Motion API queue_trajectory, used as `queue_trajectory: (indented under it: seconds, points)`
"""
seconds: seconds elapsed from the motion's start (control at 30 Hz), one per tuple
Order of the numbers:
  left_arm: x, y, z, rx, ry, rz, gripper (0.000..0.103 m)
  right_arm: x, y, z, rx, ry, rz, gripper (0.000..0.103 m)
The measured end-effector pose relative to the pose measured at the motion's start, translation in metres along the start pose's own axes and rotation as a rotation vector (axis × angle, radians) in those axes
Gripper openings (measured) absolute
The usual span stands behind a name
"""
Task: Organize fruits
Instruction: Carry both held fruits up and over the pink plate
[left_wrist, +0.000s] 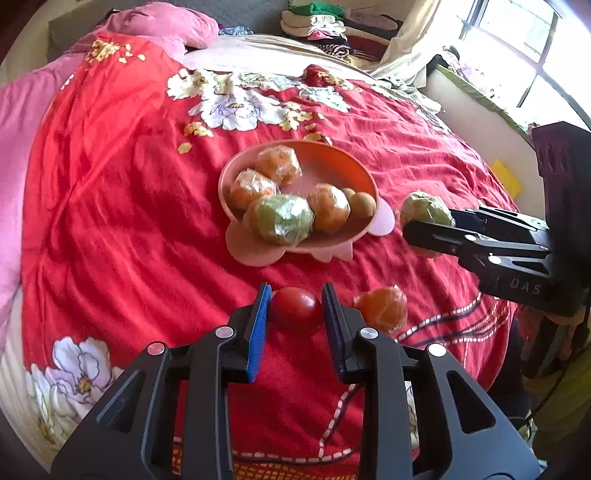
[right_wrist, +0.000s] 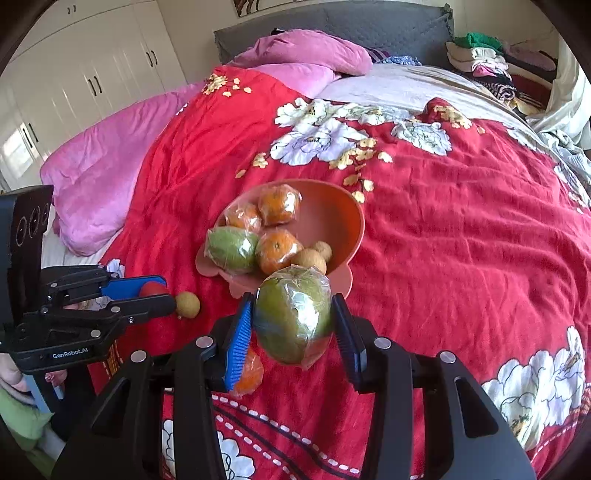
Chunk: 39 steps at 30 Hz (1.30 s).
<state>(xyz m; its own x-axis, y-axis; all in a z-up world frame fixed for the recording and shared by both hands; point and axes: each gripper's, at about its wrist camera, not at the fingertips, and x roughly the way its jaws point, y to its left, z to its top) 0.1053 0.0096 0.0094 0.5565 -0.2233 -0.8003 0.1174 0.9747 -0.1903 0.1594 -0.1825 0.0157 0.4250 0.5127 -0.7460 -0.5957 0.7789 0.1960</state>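
Note:
A pink flower-shaped bowl (left_wrist: 334, 155) sits on the red bedspread; it also shows in the right wrist view (right_wrist: 332, 210). It holds wrapped oranges (left_wrist: 279, 164), a wrapped green fruit (left_wrist: 282, 219) and small brown longans (left_wrist: 362, 205). My left gripper (left_wrist: 295, 310) is shut on a red tomato (left_wrist: 295, 310), low over the bedspread. My right gripper (right_wrist: 293, 317) is shut on a wrapped green fruit (right_wrist: 293, 314), held above the bed in front of the bowl. A wrapped orange (left_wrist: 382, 308) lies right of the tomato. A loose longan (right_wrist: 187, 304) lies by the left gripper (right_wrist: 157, 295).
Pink pillows (right_wrist: 110, 170) lie at the bed's left and head. Folded clothes (right_wrist: 480, 59) are stacked at the far right. White wardrobes (right_wrist: 92, 74) stand to the left. The bed's right edge and a window (left_wrist: 517, 44) are beyond the right gripper (left_wrist: 424, 229).

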Motion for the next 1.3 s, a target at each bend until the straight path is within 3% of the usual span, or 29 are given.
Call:
queue_trajectory:
  seconds: [0.83,1.3]
  points:
    - [0.018,-0.007,0.049,0.042,-0.017,0.006,0.021,0.013,-0.013,0.026,-0.004,-0.035,-0.004,0.041]
    - [0.049,0.023,0.088,-0.017,0.009,0.017,0.021,0.046,-0.020,0.040,-0.031,-0.036,-0.039,0.041]
